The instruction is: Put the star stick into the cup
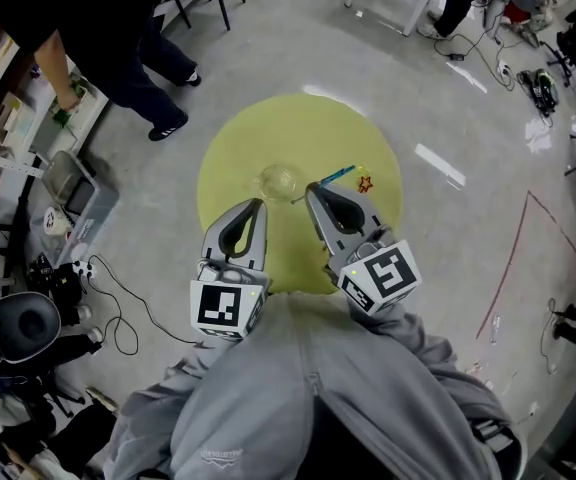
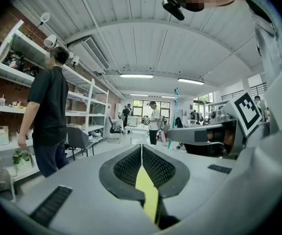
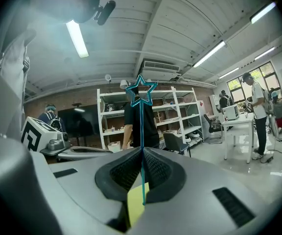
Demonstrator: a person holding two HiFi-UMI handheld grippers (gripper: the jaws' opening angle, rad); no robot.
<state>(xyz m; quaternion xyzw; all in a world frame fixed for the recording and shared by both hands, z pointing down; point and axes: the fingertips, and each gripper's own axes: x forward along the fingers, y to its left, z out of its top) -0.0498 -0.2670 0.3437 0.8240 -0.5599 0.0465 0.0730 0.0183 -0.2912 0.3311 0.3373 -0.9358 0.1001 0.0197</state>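
A clear cup [image 1: 280, 180] stands near the middle of the round yellow table [image 1: 238, 148]. My right gripper [image 1: 312, 189] is shut on the thin blue star stick [image 1: 334, 176], just right of the cup. In the right gripper view the stick [image 3: 142, 131] rises straight up from the closed jaws [image 3: 142, 150] and ends in an outlined star. My left gripper [image 1: 259, 204] sits shut with nothing in it, below and left of the cup. Its fingertips [image 2: 141, 146] meet, and the stick [image 2: 176, 99] shows far off in the left gripper view.
A small red-orange star [image 1: 365, 183] lies on the table to the right of the stick. A person in black [image 1: 118, 38] stands by shelves [image 1: 8, 108] at the left. Cables and gear [image 1: 58, 278] litter the floor on the left; a red line [image 1: 513, 258] marks the floor at right.
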